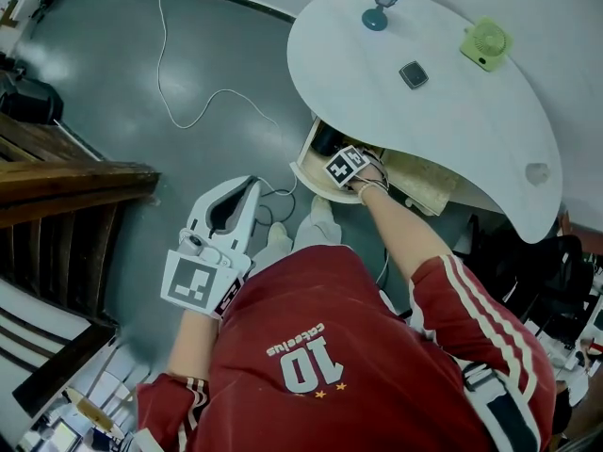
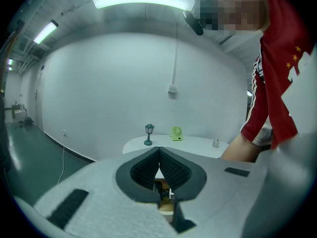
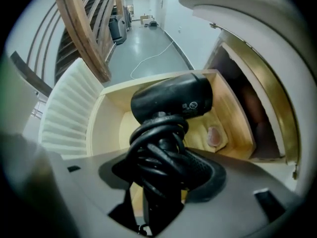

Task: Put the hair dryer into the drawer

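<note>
The black hair dryer point(image 3: 173, 100) has its cord wound round the handle. My right gripper point(image 3: 163, 167) is shut on that handle and points down into the open wooden drawer point(image 3: 106, 123). The dryer's body hangs inside the drawer, above its pale floor. In the head view the right gripper point(image 1: 339, 158) reaches into the drawer point(image 1: 306, 165) under the white table, and the dryer point(image 1: 327, 140) shows as a dark shape beyond it. My left gripper point(image 1: 247, 188) is held over the grey floor to the left, shut with nothing in it, its pads point(image 2: 148, 165) meeting at the tips.
The white rounded table point(image 1: 452, 121) bears a small teal lamp point(image 1: 382, 3), a green fan point(image 1: 485, 43) and a small dark thing point(image 1: 413, 73). A white cable point(image 1: 188, 102) trails over the floor. Wooden stairs point(image 1: 66, 186) stand at the left. The person's white shoes point(image 1: 301, 229) are before the drawer.
</note>
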The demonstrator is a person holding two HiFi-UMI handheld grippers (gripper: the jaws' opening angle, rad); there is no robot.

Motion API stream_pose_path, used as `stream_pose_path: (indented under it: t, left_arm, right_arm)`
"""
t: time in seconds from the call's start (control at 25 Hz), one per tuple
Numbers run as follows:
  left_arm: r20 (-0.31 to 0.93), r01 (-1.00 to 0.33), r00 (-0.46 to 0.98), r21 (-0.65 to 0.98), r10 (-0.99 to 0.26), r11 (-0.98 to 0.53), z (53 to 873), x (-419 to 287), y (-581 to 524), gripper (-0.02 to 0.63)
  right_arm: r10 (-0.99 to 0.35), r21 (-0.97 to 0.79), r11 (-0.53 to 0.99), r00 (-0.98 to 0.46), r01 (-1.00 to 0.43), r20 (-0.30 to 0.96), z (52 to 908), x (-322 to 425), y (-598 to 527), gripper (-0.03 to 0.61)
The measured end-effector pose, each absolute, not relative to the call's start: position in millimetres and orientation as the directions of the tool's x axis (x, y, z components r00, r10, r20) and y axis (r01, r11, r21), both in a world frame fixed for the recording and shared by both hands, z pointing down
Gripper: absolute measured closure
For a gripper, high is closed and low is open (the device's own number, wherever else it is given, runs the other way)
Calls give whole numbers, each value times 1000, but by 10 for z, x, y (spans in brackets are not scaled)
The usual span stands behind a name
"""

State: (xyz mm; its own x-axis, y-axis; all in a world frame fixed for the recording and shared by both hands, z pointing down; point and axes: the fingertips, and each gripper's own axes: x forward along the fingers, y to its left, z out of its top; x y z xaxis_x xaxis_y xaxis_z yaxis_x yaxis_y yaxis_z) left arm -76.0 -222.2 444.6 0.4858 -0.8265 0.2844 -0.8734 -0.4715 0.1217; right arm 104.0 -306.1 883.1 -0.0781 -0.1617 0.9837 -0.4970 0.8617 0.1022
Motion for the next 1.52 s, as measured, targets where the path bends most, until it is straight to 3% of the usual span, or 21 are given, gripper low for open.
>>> stream_pose_path:
  t: [0.52, 0.72, 0.96, 1.12, 1.52]
  left_arm:
    - [353, -895, 439, 90, -826, -437, 4546, -913, -2095, 614]
    - [357, -901, 428, 98, -831, -422, 4562, -971, -2059, 614]
    - [326, -896, 442, 110, -836, -431, 4519, -940, -2072, 614]
    - [308, -892, 452, 130, -837, -433, 4499, -916, -2080, 614]
    - [328, -893, 448, 120, -832, -434, 4570, -870, -2059, 614]
  right_arm:
    - [-203, 193, 837, 37, -512, 979, 9102, 1052, -3227, 305]
    - [-192, 187, 869, 38, -457, 981, 9109, 1071, -3231, 271]
    - [-122, 133, 905, 53, -405, 991, 9039, 1168, -3106, 280]
    - [-110, 125, 917, 60, -378, 992, 8994, 1275, -3023, 334]
    - [-127, 124, 783, 37, -609, 991, 8978, 1260, -3055, 360]
